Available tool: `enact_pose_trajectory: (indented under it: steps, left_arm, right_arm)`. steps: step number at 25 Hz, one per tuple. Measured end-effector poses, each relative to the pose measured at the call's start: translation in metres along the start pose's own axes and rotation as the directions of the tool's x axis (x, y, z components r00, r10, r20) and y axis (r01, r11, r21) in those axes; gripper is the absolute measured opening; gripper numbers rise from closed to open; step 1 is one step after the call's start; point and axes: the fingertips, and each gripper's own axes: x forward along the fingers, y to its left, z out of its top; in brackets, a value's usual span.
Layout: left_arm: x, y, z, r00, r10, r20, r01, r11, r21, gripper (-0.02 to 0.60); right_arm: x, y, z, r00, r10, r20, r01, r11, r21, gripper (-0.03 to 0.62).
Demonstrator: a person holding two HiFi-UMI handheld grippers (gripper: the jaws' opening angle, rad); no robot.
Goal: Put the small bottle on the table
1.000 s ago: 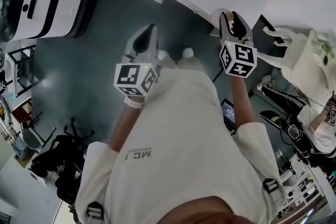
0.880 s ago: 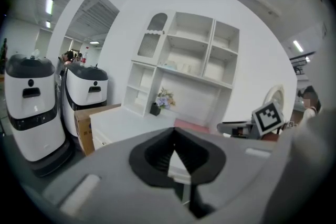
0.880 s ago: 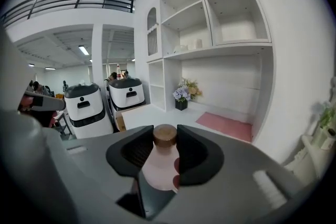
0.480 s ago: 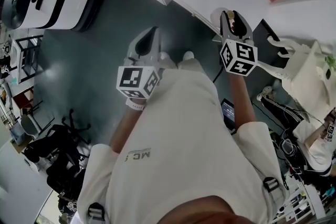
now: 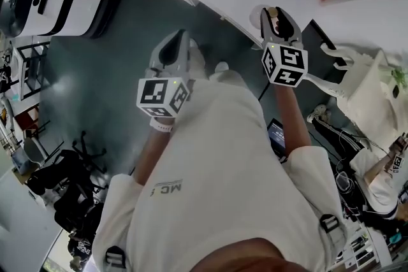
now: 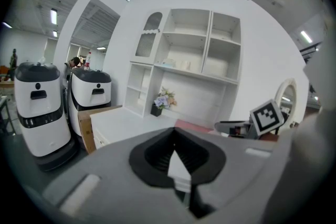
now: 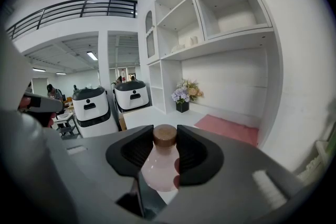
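bottle first: the small bottle point(image 7: 159, 165) is up in the air, pinched between the jaws of the right gripper point(image 5: 278, 17). it is in front of the person's chest and near the edge of the white table point(image 7: 144, 116). it stands upright in the grip, with the brown cap point(image 7: 164, 135) on top and a pale pink, rounded body below. the ribbed black pads point(image 7: 195, 157) press on the neck and shoulder, just under the cap.

i judge it light and stiff, with a smooth and probably slippery wall. if it is glass, a hard landing could crack it. the neck seems a good place to hold, because the wider cap would stop it from sliding down. the round body could swing between the pads, so it should go down slowly, flat on its base.

the left gripper point(image 6: 174, 131) has its jaws pressed together with nothing between them. farther out on the table are a pink mat point(image 7: 231, 129) and a pot of flowers point(image 7: 184, 96), under white shelves point(image 7: 210, 13).
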Motion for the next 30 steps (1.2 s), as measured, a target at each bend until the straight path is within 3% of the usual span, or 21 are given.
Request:
enact_pose_trajectory:
  steps: [12,23,30]
  left_arm:
    - [0.08,0.027,0.025,0.999,-0.046,-0.015,0.046,0.999,-0.01,0.0]
    - [0.187,0.109,0.089,0.984,-0.165,-0.064,0.166,0.986,0.017,0.0]
    - [0.243,0.176,0.105,0.961,-0.249,-0.115,0.253,0.967,0.018,0.0]
  right_arm:
    - [0.067,-0.023,0.018,1.0,-0.015,-0.021,0.015,1.0,0.011,0.137]
    - [0.179,-0.02,0.064,0.994,-0.112,-0.012,0.112,0.993,0.046,0.137]
    - [0.259,0.0,0.081,0.986,-0.167,-0.011,0.168,0.984,0.059,0.137]
